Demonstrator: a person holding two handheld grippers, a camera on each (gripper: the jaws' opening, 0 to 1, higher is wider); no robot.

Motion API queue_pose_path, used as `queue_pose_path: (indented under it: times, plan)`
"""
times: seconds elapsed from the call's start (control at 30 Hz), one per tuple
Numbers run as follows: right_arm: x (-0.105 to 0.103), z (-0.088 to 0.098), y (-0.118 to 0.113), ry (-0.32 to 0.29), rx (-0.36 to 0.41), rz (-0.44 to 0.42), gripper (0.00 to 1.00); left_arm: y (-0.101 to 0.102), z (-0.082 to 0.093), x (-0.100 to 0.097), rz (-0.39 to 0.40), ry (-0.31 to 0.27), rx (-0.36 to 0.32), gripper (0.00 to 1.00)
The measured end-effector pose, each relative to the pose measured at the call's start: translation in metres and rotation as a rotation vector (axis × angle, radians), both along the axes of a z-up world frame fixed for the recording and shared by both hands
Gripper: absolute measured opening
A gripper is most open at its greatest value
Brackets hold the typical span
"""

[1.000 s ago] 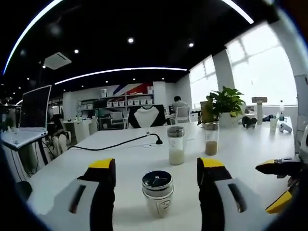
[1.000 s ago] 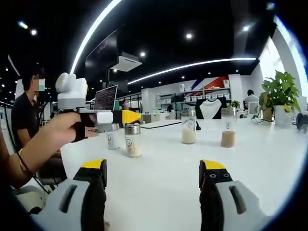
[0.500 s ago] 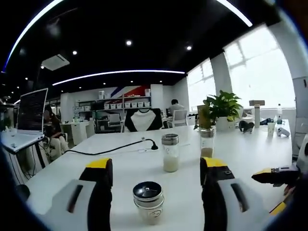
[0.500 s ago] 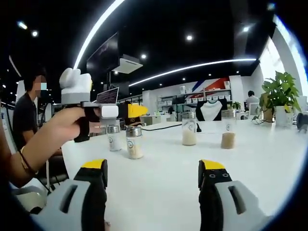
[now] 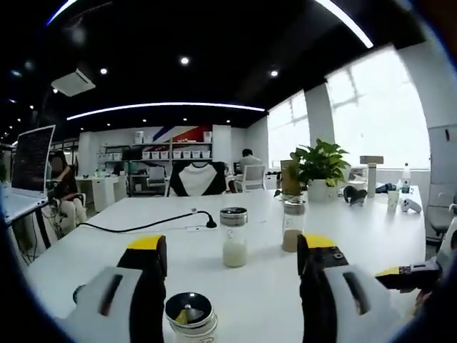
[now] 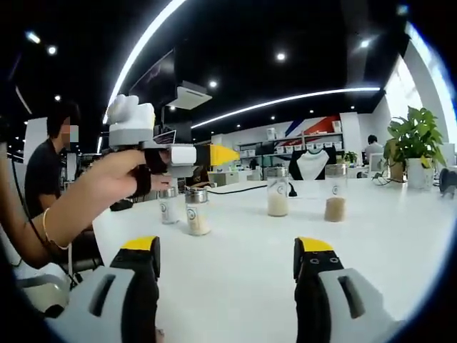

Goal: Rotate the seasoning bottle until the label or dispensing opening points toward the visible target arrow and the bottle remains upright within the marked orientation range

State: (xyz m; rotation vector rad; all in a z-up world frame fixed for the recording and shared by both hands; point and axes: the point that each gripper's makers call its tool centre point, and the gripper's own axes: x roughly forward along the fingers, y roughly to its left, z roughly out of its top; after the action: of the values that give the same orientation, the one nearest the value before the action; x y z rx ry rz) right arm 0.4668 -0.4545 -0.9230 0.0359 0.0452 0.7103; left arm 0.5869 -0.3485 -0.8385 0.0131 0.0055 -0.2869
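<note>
The open left gripper [image 5: 228,286] straddles the bottle [image 5: 190,315] on the table [image 5: 257,286], apparently to grip it; the right gripper [image 6: 227,286] waits open.

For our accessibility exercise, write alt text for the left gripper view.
An open left gripper hovers over a metal-lidded seasoning bottle standing on a white table. Two glass shakers stand farther back, with a potted plant behind them.

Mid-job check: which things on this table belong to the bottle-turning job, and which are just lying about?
Job:
- seasoning bottle between the open left gripper jaws
- right gripper, open, over bare table

Lying about:
- white-powder jar
- brown-powder jar
- two small shakers
- black cable
- potted plant
- laptop
</note>
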Motion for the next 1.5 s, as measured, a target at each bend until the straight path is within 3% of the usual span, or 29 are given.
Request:
queue_pose_path:
  times: [0.3, 0.6, 0.73, 0.83, 1.5]
  plan:
    - [0.000, -0.004, -0.004, 0.010, -0.003, -0.006, 0.76, -0.020, 0.001, 0.022, -0.015, -0.003, 0.022, 0.77]
    - [0.001, -0.005, -0.015, 0.017, 0.000, -0.030, 0.75, -0.031, 0.006, 0.048, 0.021, -0.027, -0.021, 0.75]
    - [0.001, -0.007, -0.017, 0.022, -0.002, -0.030, 0.75, -0.035, -0.002, 0.068, 0.038, -0.003, -0.005, 0.74]
    - [0.001, -0.008, -0.021, 0.024, 0.001, -0.036, 0.74, -0.036, -0.006, 0.074, 0.055, 0.000, -0.011, 0.70]
    - [0.013, -0.011, -0.038, 0.038, 0.003, -0.062, 0.72, -0.046, -0.031, 0.118, 0.089, 0.065, -0.024, 0.69]
